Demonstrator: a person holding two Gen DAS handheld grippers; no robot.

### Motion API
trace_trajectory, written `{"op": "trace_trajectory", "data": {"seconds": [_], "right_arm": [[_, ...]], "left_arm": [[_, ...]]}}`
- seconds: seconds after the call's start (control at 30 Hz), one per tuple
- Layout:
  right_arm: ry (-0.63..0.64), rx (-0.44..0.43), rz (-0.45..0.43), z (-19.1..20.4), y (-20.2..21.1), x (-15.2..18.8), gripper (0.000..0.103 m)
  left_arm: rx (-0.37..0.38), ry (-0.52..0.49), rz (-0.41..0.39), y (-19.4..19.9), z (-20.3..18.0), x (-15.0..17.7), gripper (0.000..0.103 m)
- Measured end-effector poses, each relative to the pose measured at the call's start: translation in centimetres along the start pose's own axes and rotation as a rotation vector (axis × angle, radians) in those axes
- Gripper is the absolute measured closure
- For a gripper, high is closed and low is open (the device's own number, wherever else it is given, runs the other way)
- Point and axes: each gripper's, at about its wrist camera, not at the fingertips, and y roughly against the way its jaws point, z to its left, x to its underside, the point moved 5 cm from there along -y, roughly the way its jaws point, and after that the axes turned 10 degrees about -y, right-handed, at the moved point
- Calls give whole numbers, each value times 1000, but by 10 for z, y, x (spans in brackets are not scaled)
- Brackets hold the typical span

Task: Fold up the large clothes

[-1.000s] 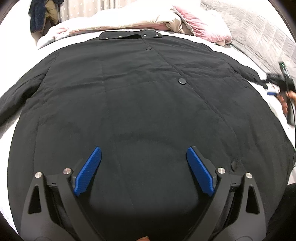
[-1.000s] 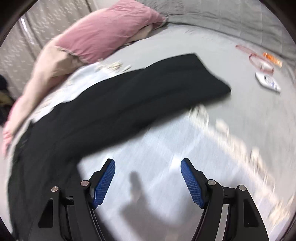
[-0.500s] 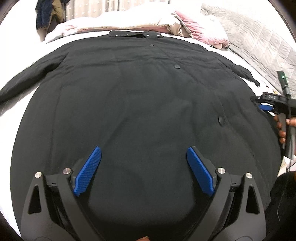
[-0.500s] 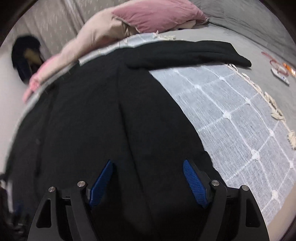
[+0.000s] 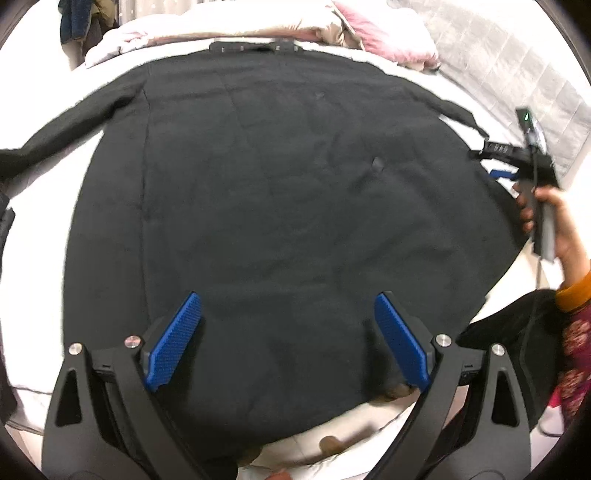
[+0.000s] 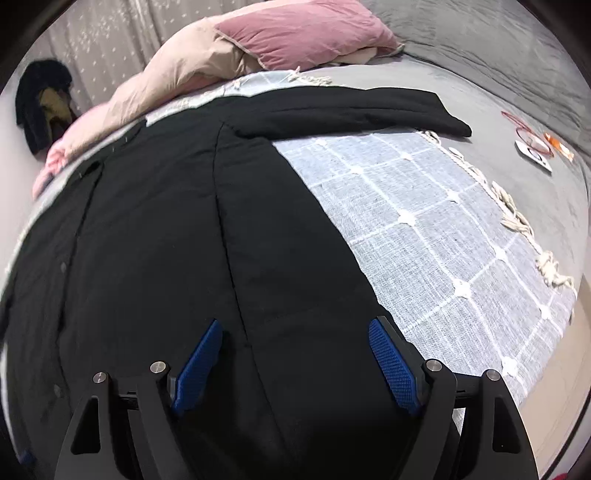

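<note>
Pink pillow (image 6: pixel 306 31), checked throw (image 6: pixel 424 236)

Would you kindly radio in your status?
Left tool open, empty. Right tool opening over the black coat. Coat flat, sleeves out. Nothing in the way.

A black coat (image 6: pixel 155 229) lies spread flat on a pale checked throw (image 6: pixel 424 236) with a tasselled fringe, one sleeve (image 6: pixel 351 110) stretched to the right at the far end, across the throw's far edge. In the near foreground the right gripper (image 6: pixel 295 365) hangs over the coat's right edge, its blue-padded jaws opening with nothing clamped between them. A pink pillow (image 6: pixel 303 33) and a bundled pale quilt (image 6: pixel 177 74) sit at the far side, with small items (image 6: pixel 535 151) on the grey bedcover (image 6: pixel 480 55) to the right.
</note>
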Motion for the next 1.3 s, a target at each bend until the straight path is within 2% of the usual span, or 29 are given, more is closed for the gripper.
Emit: {"op": "trace_trajectory", "data": {"seconds": [0.17,0.27,0.43,0.57,0.7,0.77,0.83,0.9,1.0,1.07,1.1,1.23,1.3], "right_arm": [[-84,-45,-35,0,19,-12,20],[-128,-87,-71,11,34,-20,20],[-123,-130,-89,45,45,-25,20],[-76,-167,-51,85,39,-22,20],[-9,-174,-8,121,22,-19,20],[8,-180,5,134,16,-21,20],[14,-181,8,143,12,-23,20],[22,-176,8,150,8,-25,20],[31,-172,11,159,1,-27,20],[29,-175,19,162,-1,-28,20],[30,-177,25,163,-2,-27,20],[56,-179,57,170,-9,-21,20],[84,-184,71,175,-11,-18,20]], "left_arm": [[-71,10,-96,29,20,-41,8],[-144,52,-112,36,49,-62,8],[-262,178,-100,43,123,-92,8],[-305,319,-101,50,183,-110,8],[-350,408,-91,48,237,-126,8],[-334,517,-80,39,263,-125,8],[-275,656,-72,21,286,-117,8],[-259,738,-73,5,298,-107,8],[-298,826,-62,-30,314,-88,8],[-304,901,-81,-43,323,-80,8],[-320,944,-102,-49,330,-75,8],[-413,1007,-185,-52,357,-70,8],[-421,1037,-254,-54,372,-69,8]]}}
